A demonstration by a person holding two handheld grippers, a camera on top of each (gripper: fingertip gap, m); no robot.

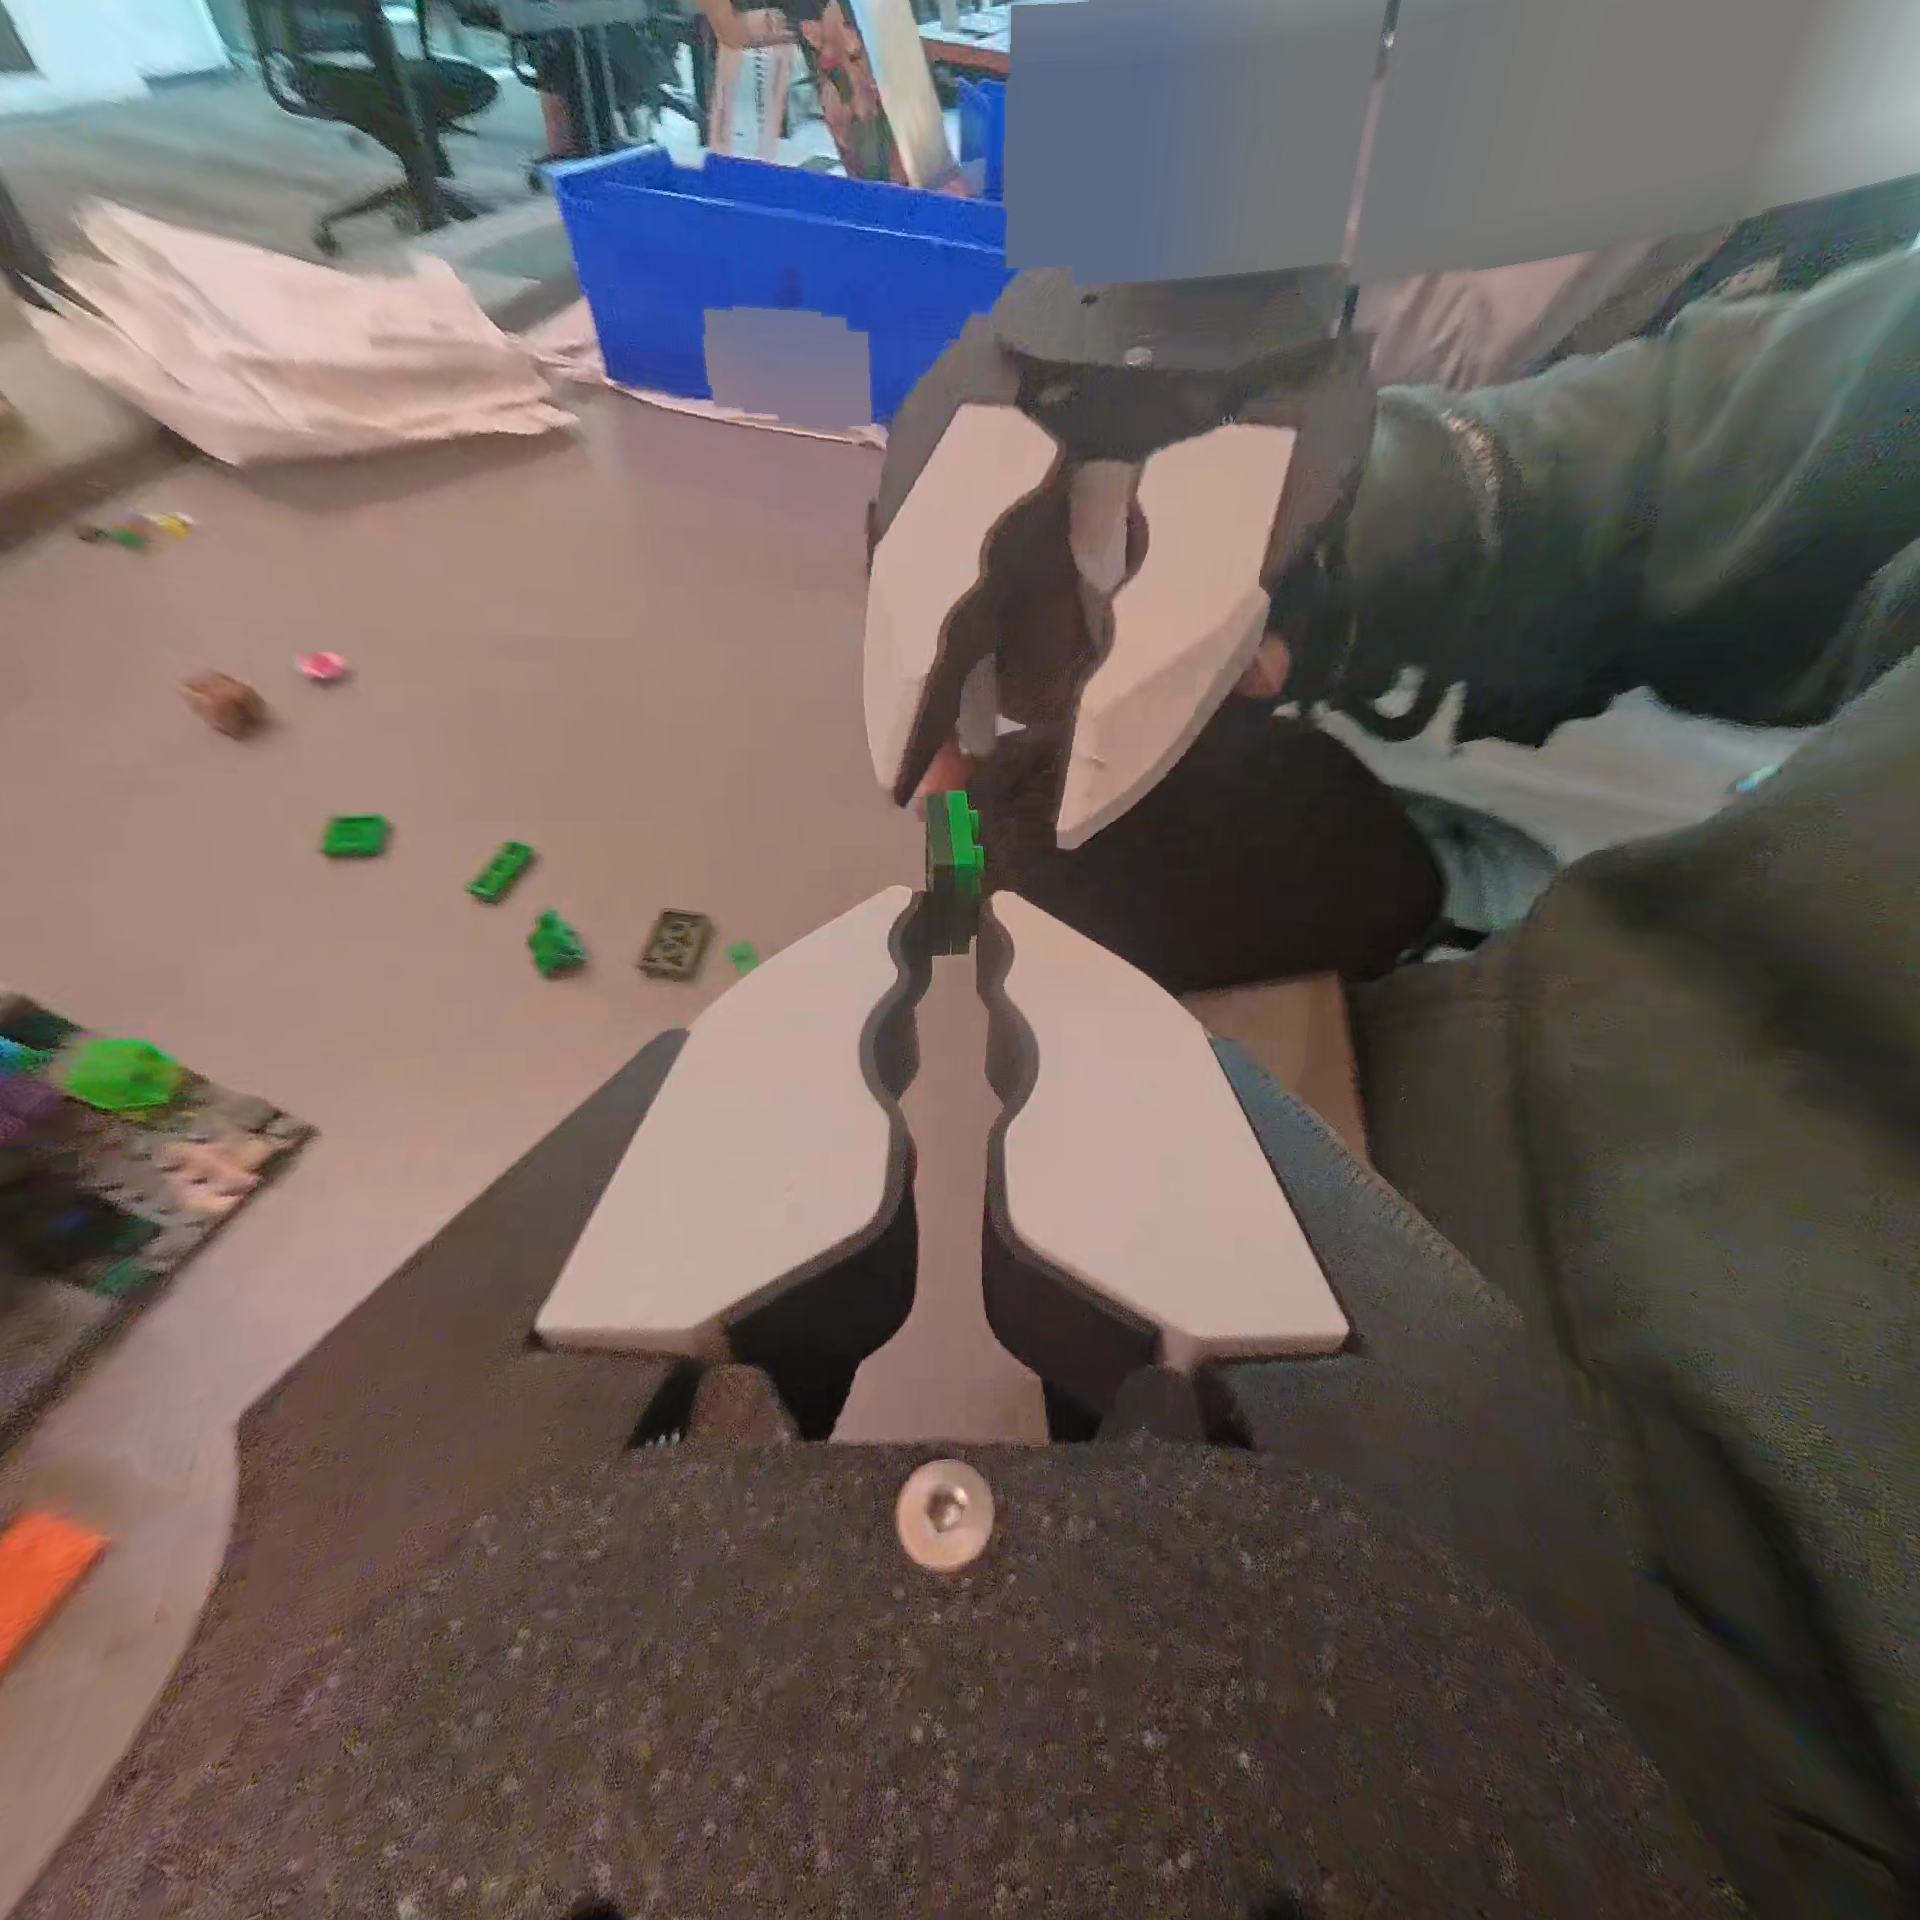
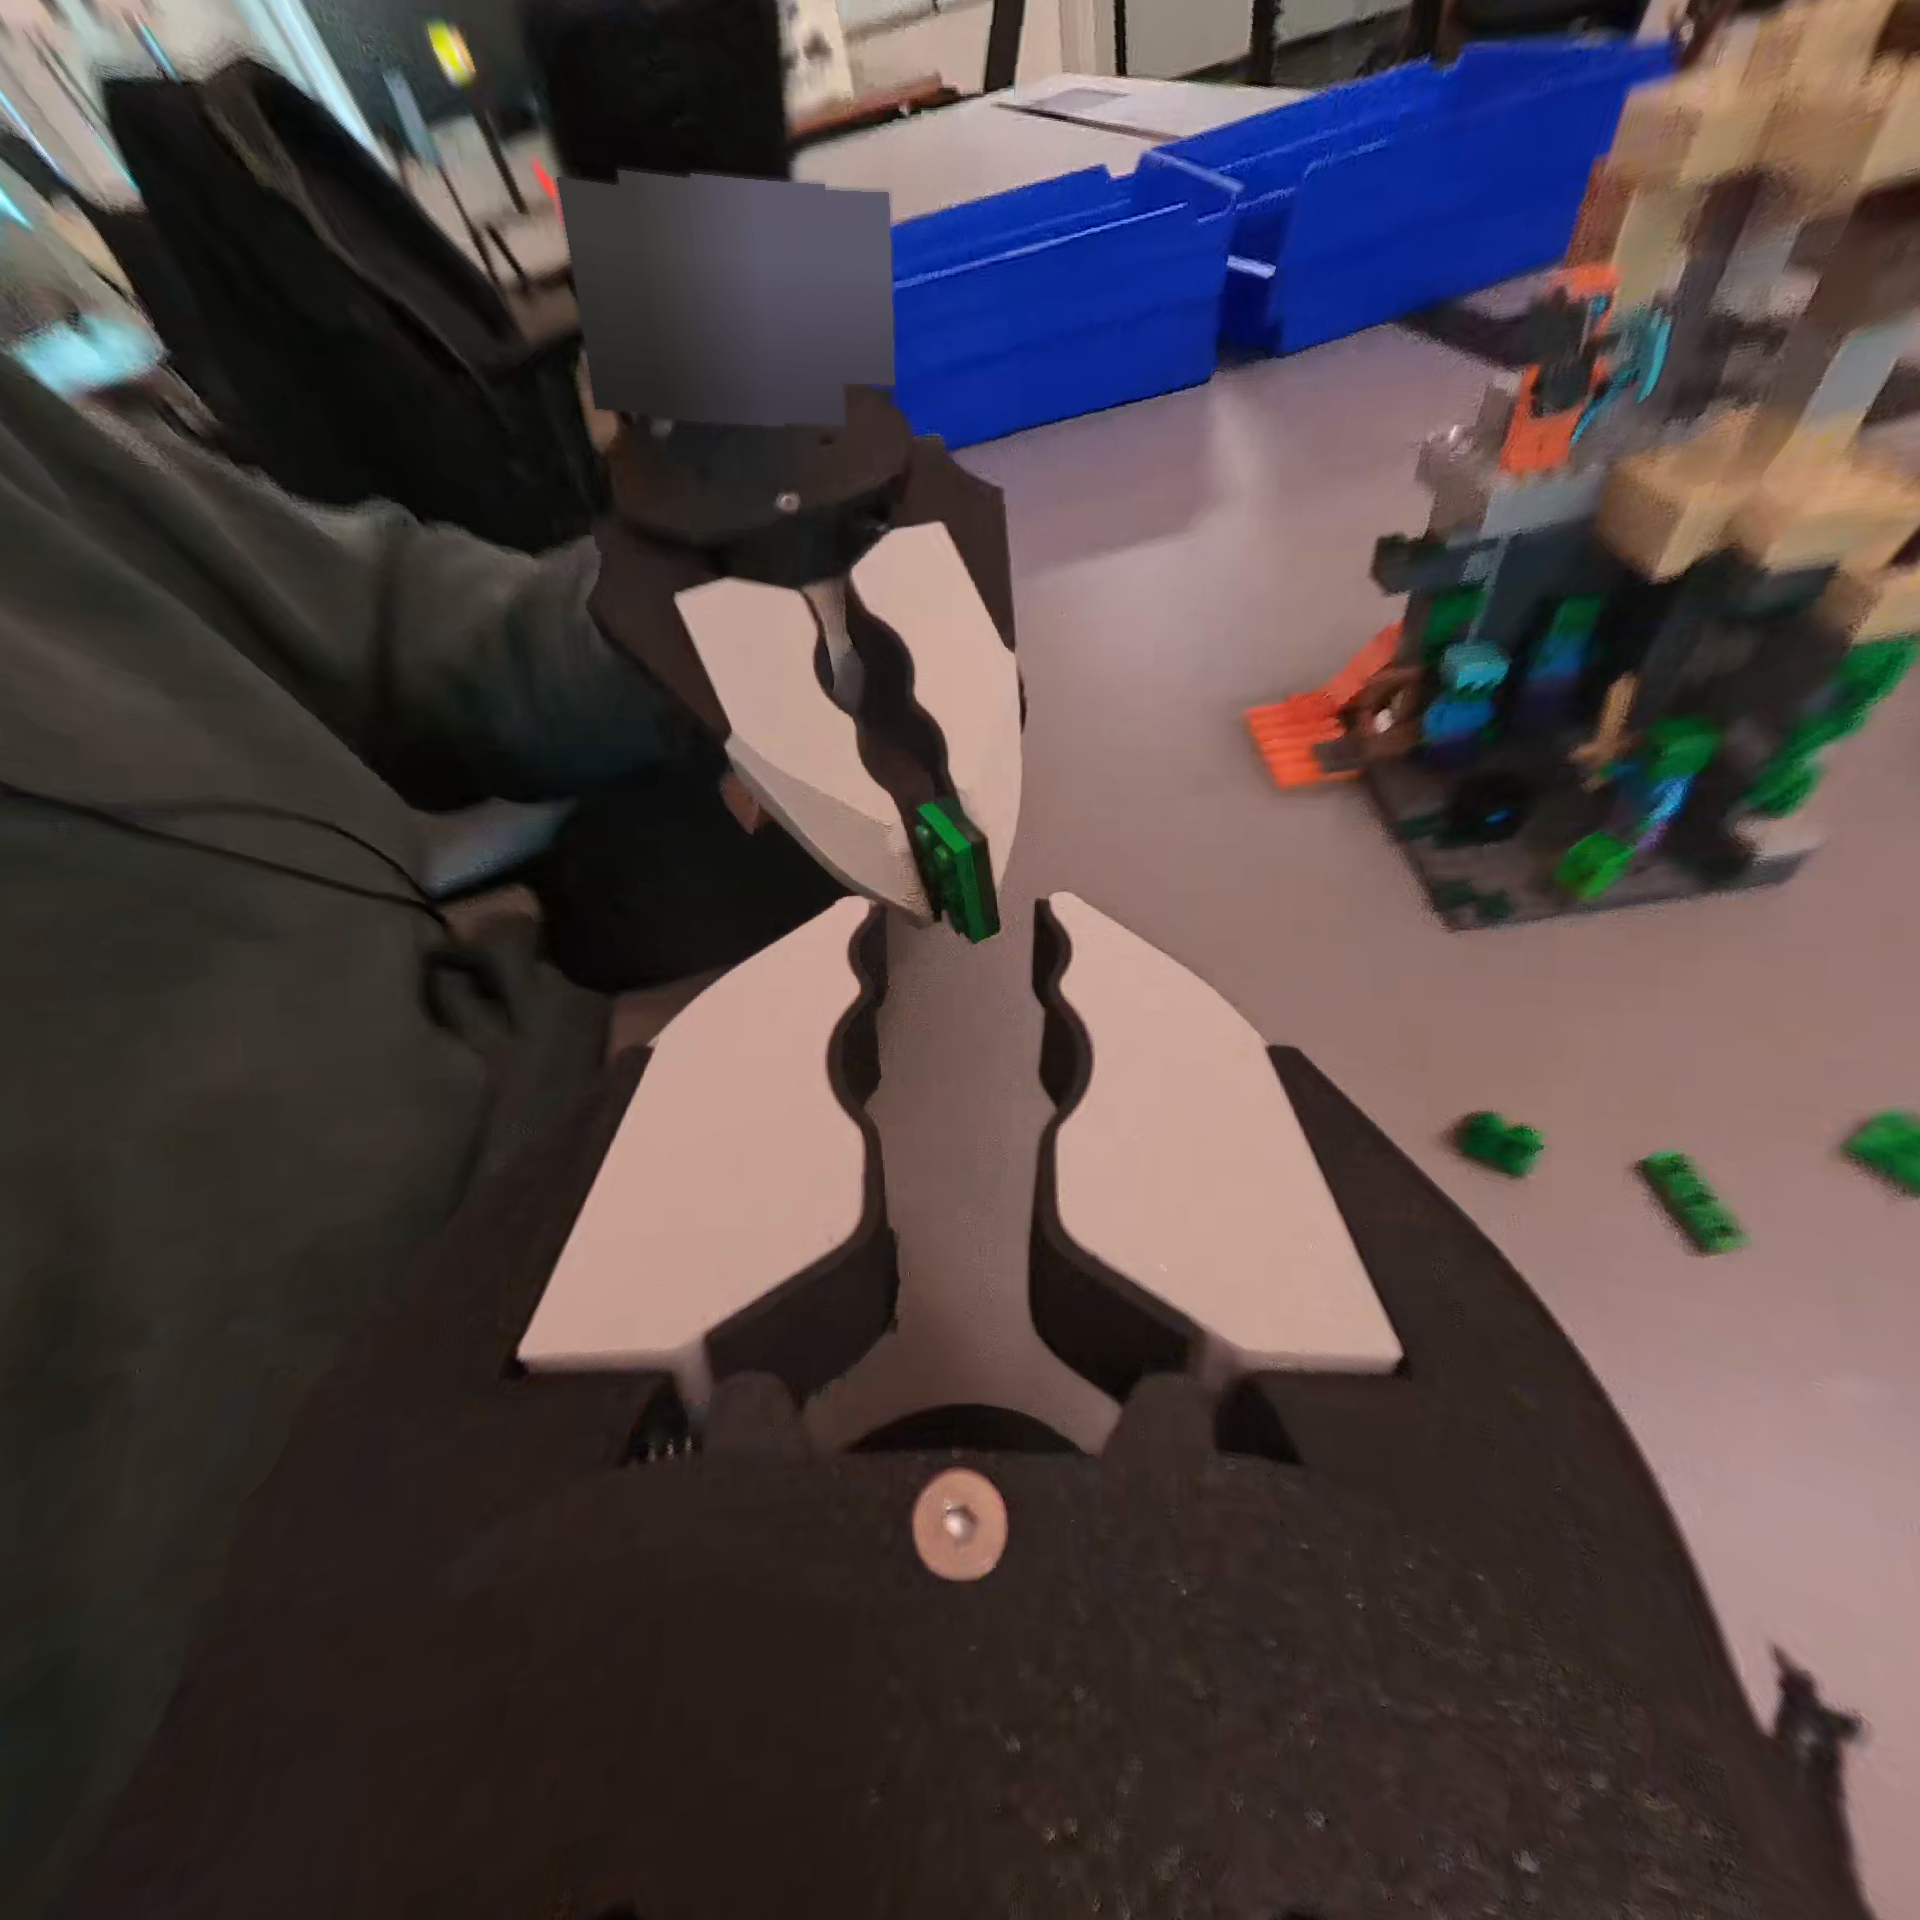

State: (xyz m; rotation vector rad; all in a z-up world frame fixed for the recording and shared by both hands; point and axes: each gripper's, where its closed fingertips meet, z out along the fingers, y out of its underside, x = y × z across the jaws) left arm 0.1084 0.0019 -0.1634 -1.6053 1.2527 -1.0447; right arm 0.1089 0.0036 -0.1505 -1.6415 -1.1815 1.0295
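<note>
Closest in, the left gripper [image 1: 943, 909] is clenched on a small stack of green bricks [image 1: 954, 873], which juts past its tips. Just beyond the bricks the right gripper [image 1: 982, 816] faces them with its jaws apart, gripping nothing — open air lies between. Left of the bricks, loose green pieces [image 1: 501, 871] dot the bare grey table [image 1: 623, 623]. Farther off, a blue bin [image 1: 769, 270] and a blurred brick model [image 2: 1621, 665] — details unreadable.
</note>
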